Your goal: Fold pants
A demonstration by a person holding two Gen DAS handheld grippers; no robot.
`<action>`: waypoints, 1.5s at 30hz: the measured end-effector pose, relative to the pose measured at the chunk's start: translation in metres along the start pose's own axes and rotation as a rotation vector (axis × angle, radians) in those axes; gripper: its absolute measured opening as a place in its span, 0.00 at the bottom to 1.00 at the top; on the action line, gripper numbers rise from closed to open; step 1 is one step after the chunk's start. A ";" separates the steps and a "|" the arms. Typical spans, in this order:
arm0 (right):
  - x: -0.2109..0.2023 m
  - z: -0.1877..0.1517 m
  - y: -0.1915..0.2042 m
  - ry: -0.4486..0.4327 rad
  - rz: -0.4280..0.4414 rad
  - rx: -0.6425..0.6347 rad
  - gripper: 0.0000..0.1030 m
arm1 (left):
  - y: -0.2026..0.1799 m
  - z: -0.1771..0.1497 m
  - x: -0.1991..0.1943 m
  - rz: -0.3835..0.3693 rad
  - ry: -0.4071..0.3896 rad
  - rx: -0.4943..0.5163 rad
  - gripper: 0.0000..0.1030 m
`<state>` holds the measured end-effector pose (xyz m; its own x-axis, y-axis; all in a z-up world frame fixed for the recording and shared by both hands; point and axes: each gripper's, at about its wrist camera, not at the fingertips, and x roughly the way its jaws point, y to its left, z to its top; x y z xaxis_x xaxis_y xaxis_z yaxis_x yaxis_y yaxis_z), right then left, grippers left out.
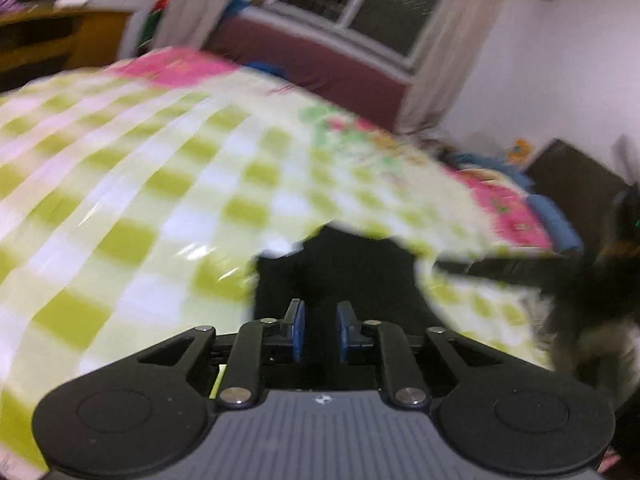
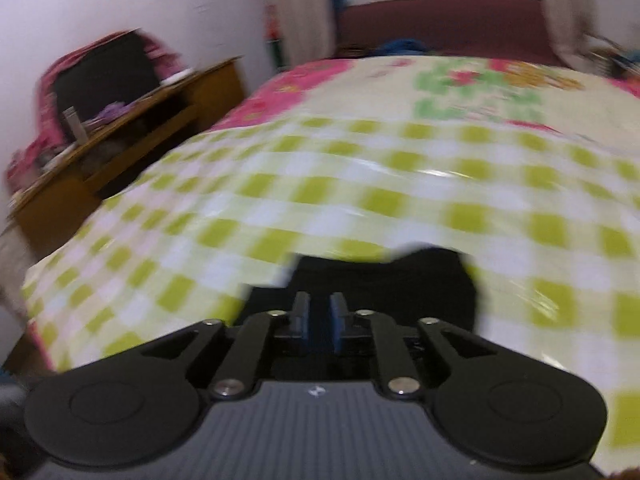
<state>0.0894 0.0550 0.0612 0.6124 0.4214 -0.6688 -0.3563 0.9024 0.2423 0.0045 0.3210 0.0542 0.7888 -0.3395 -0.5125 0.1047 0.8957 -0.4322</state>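
both tools held the black pants [image 1: 340, 272] above the checked bed cover [image 1: 120, 184]. the left tool [image 1: 320, 332] was narrowed with dark cloth between its blue pads [image 1: 298, 330]. the right tool [image 2: 320, 326] was likewise pinched on the fabric. both views were blurred by motion. risk: a thin bite could slip during a fast swing, dropping one edge. uneven height between tools would likely skew the fold line.
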 end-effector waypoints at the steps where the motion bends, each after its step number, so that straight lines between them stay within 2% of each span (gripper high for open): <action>1: -0.006 -0.006 -0.009 -0.001 -0.025 0.019 0.17 | -0.013 0.002 0.004 -0.033 -0.006 0.021 0.36; 3: -0.016 -0.019 -0.028 0.002 -0.055 0.044 0.17 | -0.037 0.002 0.020 -0.095 0.010 0.063 0.38; 5: -0.016 -0.031 -0.039 0.016 -0.079 0.061 0.17 | -0.054 -0.004 0.047 -0.101 0.065 0.115 0.38; 6: -0.013 -0.034 -0.044 0.027 -0.083 0.072 0.17 | -0.057 -0.009 0.063 -0.072 0.091 0.146 0.38; 7: -0.008 -0.036 -0.049 0.030 -0.080 0.089 0.17 | -0.055 -0.012 0.081 -0.007 0.128 0.181 0.38; 8: -0.002 -0.038 -0.055 0.033 -0.065 0.110 0.17 | -0.048 -0.015 0.097 0.060 0.162 0.213 0.31; 9: 0.007 -0.039 -0.061 0.036 -0.047 0.135 0.23 | -0.036 -0.016 0.108 0.087 0.192 0.213 0.26; 10: 0.014 -0.040 -0.068 0.033 -0.023 0.168 0.26 | -0.021 -0.015 0.116 0.089 0.219 0.176 0.22; 11: 0.022 -0.041 -0.076 0.031 0.016 0.209 0.33 | -0.004 -0.012 0.117 0.057 0.232 0.106 0.22; 13: 0.032 -0.042 -0.092 0.017 0.081 0.286 0.41 | 0.013 -0.006 0.114 0.005 0.244 0.005 0.22; 15: 0.039 -0.042 -0.103 0.000 0.153 0.349 0.55 | 0.006 -0.009 0.114 0.025 0.245 0.056 0.22; 16: 0.044 -0.042 -0.107 -0.001 0.192 0.364 0.58 | -0.003 -0.011 0.114 0.045 0.244 0.113 0.22; 17: 0.049 -0.041 -0.110 -0.001 0.214 0.367 0.57 | -0.011 -0.013 0.114 0.064 0.240 0.165 0.22; 19: 0.051 -0.037 -0.115 -0.013 0.223 0.379 0.57 | -0.014 -0.014 0.112 0.069 0.239 0.201 0.22; 20: 0.049 -0.036 -0.119 -0.025 0.231 0.383 0.57 | -0.011 -0.012 0.113 0.059 0.241 0.198 0.22; 23: 0.047 -0.036 -0.128 -0.062 0.172 0.378 0.60 | 0.004 -0.011 0.123 0.010 0.226 0.167 0.22; 27: 0.087 -0.024 -0.137 -0.018 0.205 0.431 0.63 | 0.011 -0.006 0.145 -0.006 0.244 0.155 0.23; 29: 0.103 -0.012 -0.138 -0.020 0.222 0.421 0.61 | 0.013 -0.002 0.152 -0.021 0.264 0.170 0.23; 31: 0.110 0.000 -0.141 -0.027 0.266 0.430 0.50 | 0.021 -0.001 0.157 -0.058 0.270 0.142 0.23; 32: 0.115 0.006 -0.144 -0.017 0.283 0.449 0.33 | 0.026 0.000 0.161 -0.080 0.275 0.104 0.22; 33: 0.119 0.010 -0.149 -0.001 0.281 0.471 0.23 | 0.029 0.001 0.165 -0.101 0.281 0.071 0.22; 34: 0.124 0.012 -0.157 0.018 0.291 0.505 0.22 | 0.028 0.001 0.170 -0.114 0.286 0.060 0.22; 36: 0.122 0.012 -0.171 0.028 0.322 0.546 0.17 | 0.012 0.003 0.181 -0.115 0.283 0.115 0.22; 37: 0.116 0.010 -0.175 0.023 0.308 0.539 0.17 | 0.003 0.004 0.188 -0.125 0.281 0.149 0.22; 39: 0.100 0.008 -0.186 0.001 0.244 0.511 0.17 | -0.008 0.007 0.204 -0.163 0.279 0.148 0.22; 41: 0.090 0.012 -0.202 -0.022 0.142 0.503 0.16 | -0.022 0.010 0.219 -0.189 0.272 0.149 0.22; 43: 0.083 0.019 -0.218 -0.019 -0.011 0.496 0.17 | -0.035 0.013 0.220 -0.179 0.264 0.194 0.22; 45: 0.062 0.021 -0.221 -0.052 -0.059 0.479 0.20 | -0.037 0.018 0.208 -0.155 0.262 0.202 0.22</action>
<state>0.2207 -0.1166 -0.0191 0.6606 0.3610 -0.6583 0.0374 0.8599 0.5091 0.1760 0.2226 -0.0233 0.5746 -0.5144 -0.6365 0.3492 0.8575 -0.3778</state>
